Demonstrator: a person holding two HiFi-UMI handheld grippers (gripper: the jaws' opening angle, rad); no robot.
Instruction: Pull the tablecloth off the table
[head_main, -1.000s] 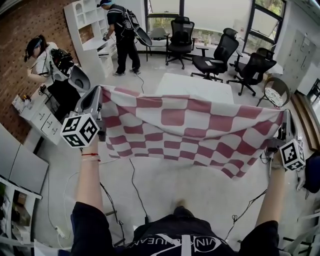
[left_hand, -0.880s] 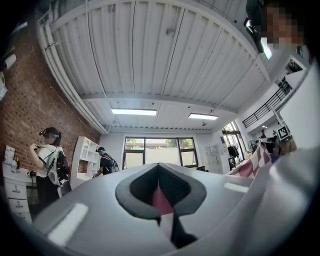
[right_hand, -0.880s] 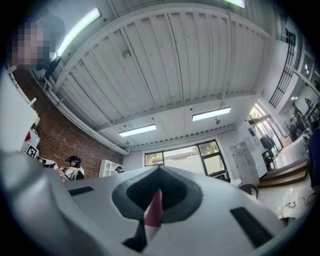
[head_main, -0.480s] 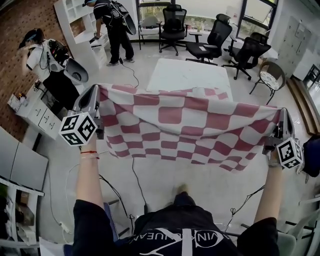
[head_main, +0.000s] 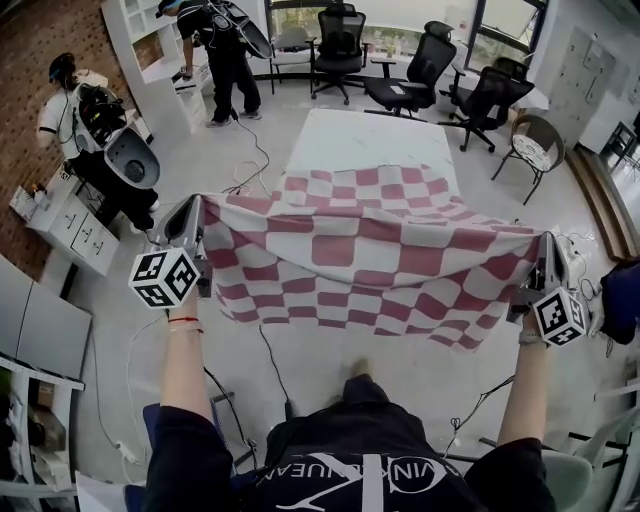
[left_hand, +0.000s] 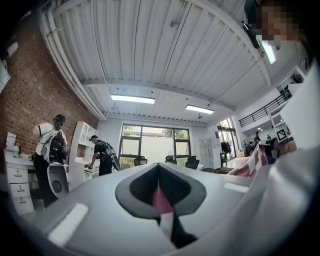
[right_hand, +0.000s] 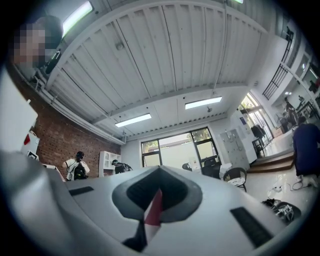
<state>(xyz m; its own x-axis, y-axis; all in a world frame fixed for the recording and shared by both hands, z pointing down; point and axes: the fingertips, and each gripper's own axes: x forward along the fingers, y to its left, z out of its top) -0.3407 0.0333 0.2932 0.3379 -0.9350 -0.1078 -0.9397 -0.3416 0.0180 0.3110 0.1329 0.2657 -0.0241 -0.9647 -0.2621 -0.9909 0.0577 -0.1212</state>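
A red-and-white checked tablecloth (head_main: 370, 255) hangs stretched between my two grippers in the head view. Its far edge still lies on the near end of the white table (head_main: 360, 140). My left gripper (head_main: 195, 215) is shut on the cloth's left corner, and a pink strip of cloth (left_hand: 161, 200) shows between its jaws in the left gripper view. My right gripper (head_main: 545, 255) is shut on the right corner, with a red sliver of cloth (right_hand: 154, 210) pinched in the right gripper view. Both grippers point upward, at about chest height.
Black office chairs (head_main: 420, 75) stand behind the table, and a round wicker chair (head_main: 530, 150) is at the right. Two people (head_main: 215, 50) work by white shelves (head_main: 145, 60) and a desk at the left. Cables (head_main: 270, 370) trail on the floor near my feet.
The cloth has slid further off the table, baring more of the white tabletop. Both grippers keep their hold as the table recedes in the head view.
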